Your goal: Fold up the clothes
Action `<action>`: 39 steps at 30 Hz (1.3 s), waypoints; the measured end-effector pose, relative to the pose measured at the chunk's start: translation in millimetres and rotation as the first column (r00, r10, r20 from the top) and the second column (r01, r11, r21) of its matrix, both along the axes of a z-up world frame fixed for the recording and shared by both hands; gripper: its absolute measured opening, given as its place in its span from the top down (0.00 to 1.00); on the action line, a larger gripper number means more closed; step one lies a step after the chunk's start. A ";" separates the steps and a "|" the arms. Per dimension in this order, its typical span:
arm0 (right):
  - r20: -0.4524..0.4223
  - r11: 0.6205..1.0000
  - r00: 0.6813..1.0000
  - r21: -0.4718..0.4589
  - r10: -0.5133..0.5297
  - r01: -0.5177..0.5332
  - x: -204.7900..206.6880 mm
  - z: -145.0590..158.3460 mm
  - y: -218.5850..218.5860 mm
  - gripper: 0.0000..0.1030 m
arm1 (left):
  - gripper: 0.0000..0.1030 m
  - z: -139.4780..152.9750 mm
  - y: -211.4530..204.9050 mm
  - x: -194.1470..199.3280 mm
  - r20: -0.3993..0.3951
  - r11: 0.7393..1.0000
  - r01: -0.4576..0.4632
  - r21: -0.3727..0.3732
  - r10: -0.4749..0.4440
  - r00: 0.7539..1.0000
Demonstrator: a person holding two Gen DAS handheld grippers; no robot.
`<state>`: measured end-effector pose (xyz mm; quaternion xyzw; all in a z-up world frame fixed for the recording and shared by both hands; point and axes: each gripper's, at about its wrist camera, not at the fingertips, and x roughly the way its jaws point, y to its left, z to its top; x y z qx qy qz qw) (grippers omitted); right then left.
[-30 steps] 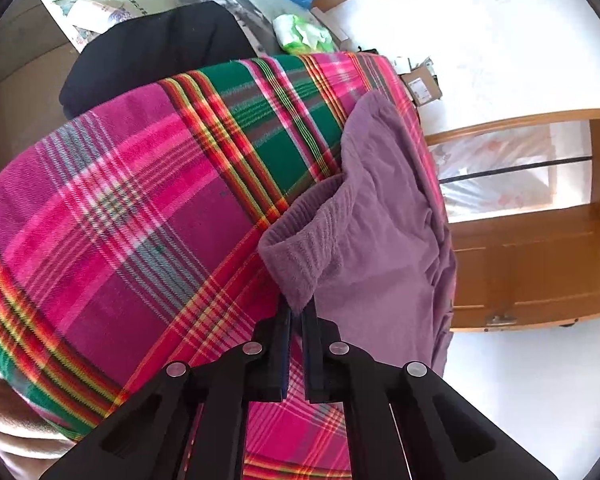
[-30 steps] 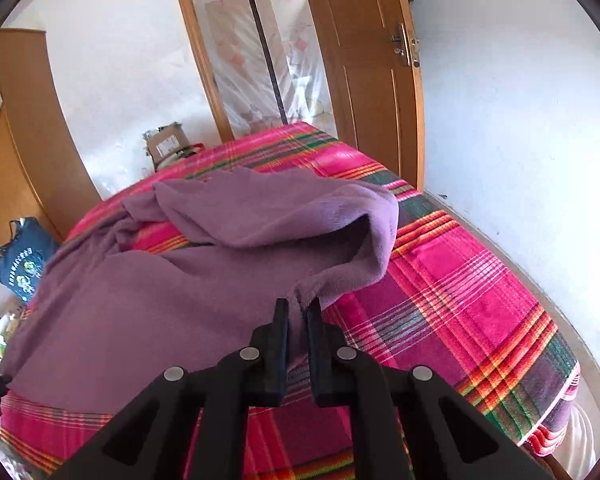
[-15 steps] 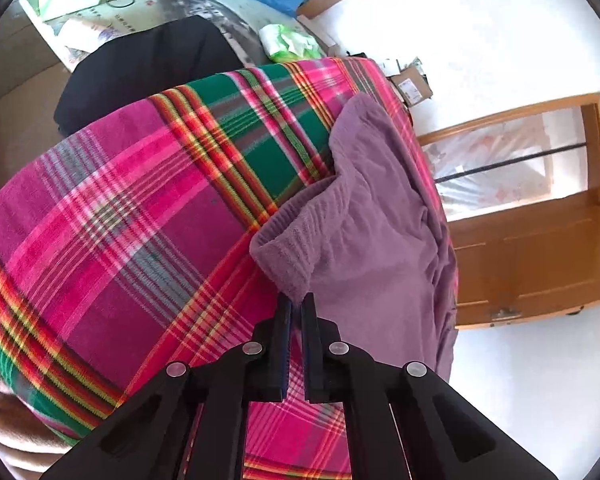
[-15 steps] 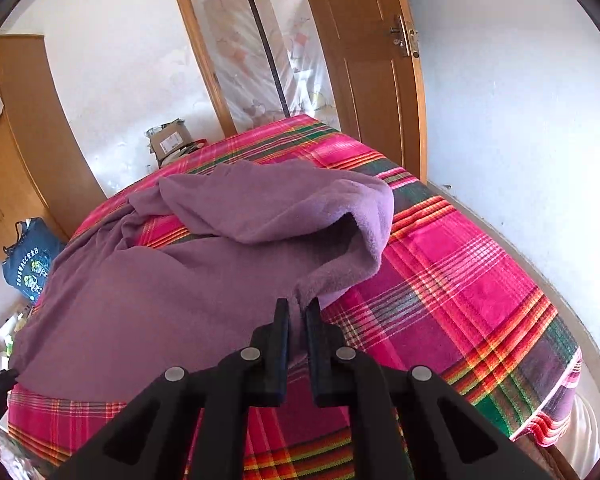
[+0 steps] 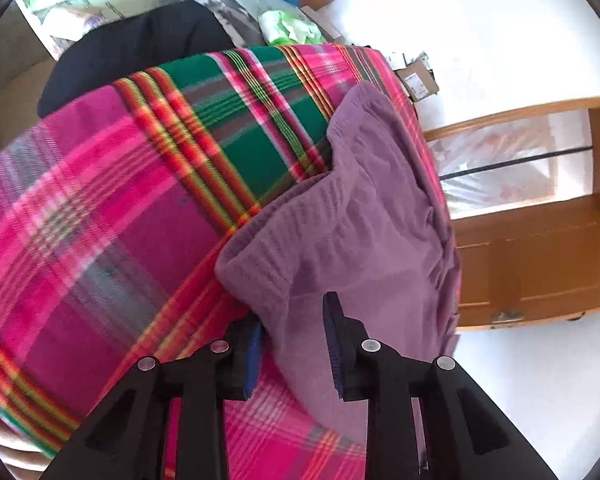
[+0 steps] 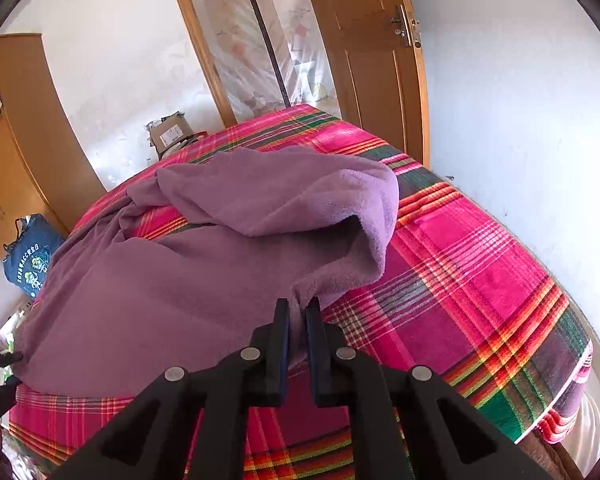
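- Bed: covered by a pink, green and red plaid blanket (image 6: 472, 264) that takes up most of both views.
- Purple garment (image 6: 172, 288): fleecy, spread over the left and middle of the blanket; its far part is folded back over itself into a rounded hump. In the left wrist view its ribbed edge (image 5: 284, 248) lies on the blanket near the gripper.
- Wooden door (image 6: 376, 64): stands open at the far right beside the white wall.
- Blue bag (image 6: 30, 256): on the floor at far left.
- Right gripper (image 6: 299, 312): fingers pressed together, pinching the near edge of the garment.
- Left gripper (image 5: 294, 336): fingers spread apart, with purple cloth lying loose between them.
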<state>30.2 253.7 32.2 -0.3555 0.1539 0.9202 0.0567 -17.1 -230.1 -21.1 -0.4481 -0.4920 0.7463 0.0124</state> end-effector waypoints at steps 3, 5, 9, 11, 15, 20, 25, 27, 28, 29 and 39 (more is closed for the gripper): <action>0.008 1.000 1.000 -0.001 -0.001 0.001 -1.5 -2.9 -0.8 0.92 | 0.75 -1.3 3.6 -5.4 -0.003 1.000 0.018 0.011 -0.018 1.000; 0.005 1.000 1.000 0.000 -0.001 0.001 -1.3 -2.7 -1.0 0.92 | 0.95 -2.0 3.3 -4.8 -0.001 1.000 0.019 0.007 -0.019 1.000; -0.015 1.000 1.000 0.009 0.002 -0.002 1.4 0.4 -1.2 0.92 | 0.96 -0.8 1.0 -0.2 -0.006 1.000 0.013 0.007 -0.013 1.000; -0.025 1.000 1.000 0.007 0.003 -0.002 3.6 3.8 -0.4 0.92 | 0.96 1.4 -1.0 4.1 -0.015 1.000 0.006 0.013 -0.006 1.000; -0.042 1.000 0.999 0.008 0.011 -0.011 9.1 10.2 -1.6 0.93 | 0.97 9.7 -3.5 14.5 -0.048 1.000 -0.004 0.016 0.005 0.999; -0.067 1.000 0.997 0.013 0.026 -0.025 18.7 18.8 -2.0 0.93 | 0.97 21.3 -7.7 29.7 -0.086 1.000 -0.017 0.009 0.018 0.996; -0.084 1.000 0.996 -0.008 0.020 -0.021 30.0 25.4 5.1 0.93 | 0.97 26.3 -13.1 44.0 -0.100 0.999 -0.032 0.005 0.033 0.994; -0.089 1.000 0.996 -0.016 0.020 -0.022 34.5 27.9 7.3 0.93 | 0.97 26.0 -14.9 49.5 -0.098 0.999 -0.032 0.010 0.033 0.995; -0.093 1.000 0.996 -0.016 0.017 -0.018 37.2 28.8 8.6 0.93 | 0.97 25.2 -15.7 52.3 -0.097 0.999 -0.033 0.009 0.033 0.995; -0.096 1.000 0.995 -0.016 0.015 -0.017 40.1 29.9 9.7 0.93 | 0.97 24.4 -16.4 55.1 -0.096 0.999 -0.034 0.008 0.035 0.995; -0.062 0.999 0.998 -0.035 0.007 -0.009 53.0 19.3 19.2 0.93 | 0.97 7.6 -17.0 81.8 -0.070 0.999 -0.041 0.032 0.044 0.997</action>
